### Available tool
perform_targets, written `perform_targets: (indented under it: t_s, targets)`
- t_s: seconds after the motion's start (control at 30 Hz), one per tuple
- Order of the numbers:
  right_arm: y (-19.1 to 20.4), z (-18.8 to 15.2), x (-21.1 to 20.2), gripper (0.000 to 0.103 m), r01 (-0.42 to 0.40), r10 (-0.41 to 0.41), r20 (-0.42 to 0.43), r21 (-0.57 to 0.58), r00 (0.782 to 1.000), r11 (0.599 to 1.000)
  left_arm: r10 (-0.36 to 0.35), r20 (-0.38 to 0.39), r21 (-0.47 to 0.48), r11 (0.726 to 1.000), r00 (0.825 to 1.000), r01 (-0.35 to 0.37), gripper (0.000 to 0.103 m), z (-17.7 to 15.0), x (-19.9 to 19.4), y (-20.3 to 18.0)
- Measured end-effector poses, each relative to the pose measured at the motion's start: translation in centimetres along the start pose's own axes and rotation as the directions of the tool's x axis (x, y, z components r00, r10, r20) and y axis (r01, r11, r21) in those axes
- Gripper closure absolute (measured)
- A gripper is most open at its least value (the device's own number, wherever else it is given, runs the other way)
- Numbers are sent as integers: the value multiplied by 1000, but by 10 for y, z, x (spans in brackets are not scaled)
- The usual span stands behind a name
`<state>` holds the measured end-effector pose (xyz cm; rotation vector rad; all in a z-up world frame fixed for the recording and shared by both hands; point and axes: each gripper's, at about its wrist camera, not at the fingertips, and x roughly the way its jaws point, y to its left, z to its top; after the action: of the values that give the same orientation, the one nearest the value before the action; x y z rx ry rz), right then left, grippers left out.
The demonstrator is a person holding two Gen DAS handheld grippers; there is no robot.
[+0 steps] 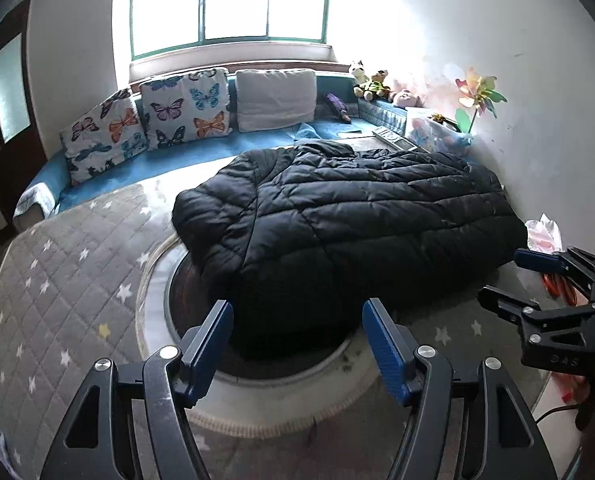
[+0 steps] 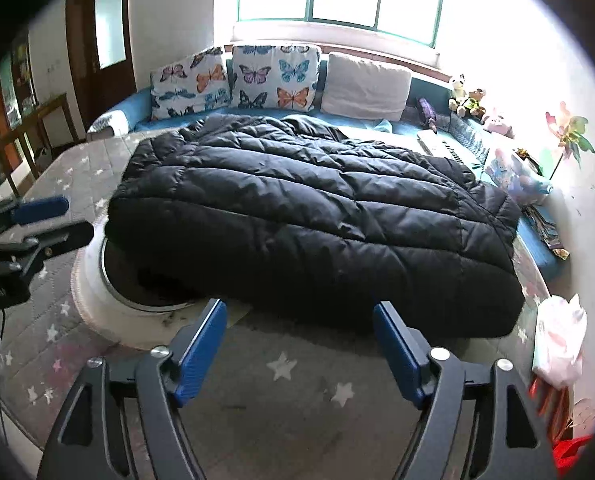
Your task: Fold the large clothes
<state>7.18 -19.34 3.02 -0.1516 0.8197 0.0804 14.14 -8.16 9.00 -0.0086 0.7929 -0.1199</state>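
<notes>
A large black quilted puffer jacket (image 1: 345, 216) lies folded flat on a grey star-patterned mat (image 1: 57, 280), partly over a round white-rimmed opening (image 1: 157, 292). It also shows in the right wrist view (image 2: 317, 216). My left gripper (image 1: 297, 312) is open and empty, just short of the jacket's near edge. My right gripper (image 2: 299, 312) is open and empty, at the jacket's near edge. The right gripper also shows at the right of the left wrist view (image 1: 501, 276), and the left gripper at the left of the right wrist view (image 2: 73, 216).
A blue sofa (image 1: 201, 156) with butterfly cushions (image 1: 185, 108) and a white cushion (image 1: 275, 98) stands behind the mat under a bright window. Plush toys (image 1: 371, 80), a pinwheel (image 1: 479, 92) and a box (image 1: 437, 132) are at the back right. A pink-white bag (image 2: 559, 340) lies at the right.
</notes>
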Motion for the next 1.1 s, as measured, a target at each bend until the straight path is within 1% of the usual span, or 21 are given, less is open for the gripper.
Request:
perform_targets:
  t_s: [0.1,0.23,0.4,0.53,0.63,0.87,1.1]
  targets:
    - [6,-8,-11,12,8,-8,24,6,1000,1000,17,6,-27,999,1000,-17,32,-12,-13,2]
    - [11,-17,-21,12,23,-24,48,3,999,1000,17,25,-45,999,1000,-16,32,-29,-33,3]
    - [18,-30,-30,12,36,-36,74,6,997,999,25,26,-73,997,999,-23,32,-47,-46,7]
    - [22,-39,-36,12,28,-29,83,12,996,1000,36,27,-74,997,999,-34,32,-60,-54,5]
    - [24,-46,-39,12,28,-29,84,8,996,1000,62,30,-63,996,998,-60,32,-71,-58,3]
    - [29,-55,-44,12,27,-28,86,12,996,1000,70,27,-73,995,997,-68,32,-84,-65,5]
    - [31,-58,-47,12,28,-30,93,20,995,999,67,38,-83,994,997,-64,32,-87,-71,10]
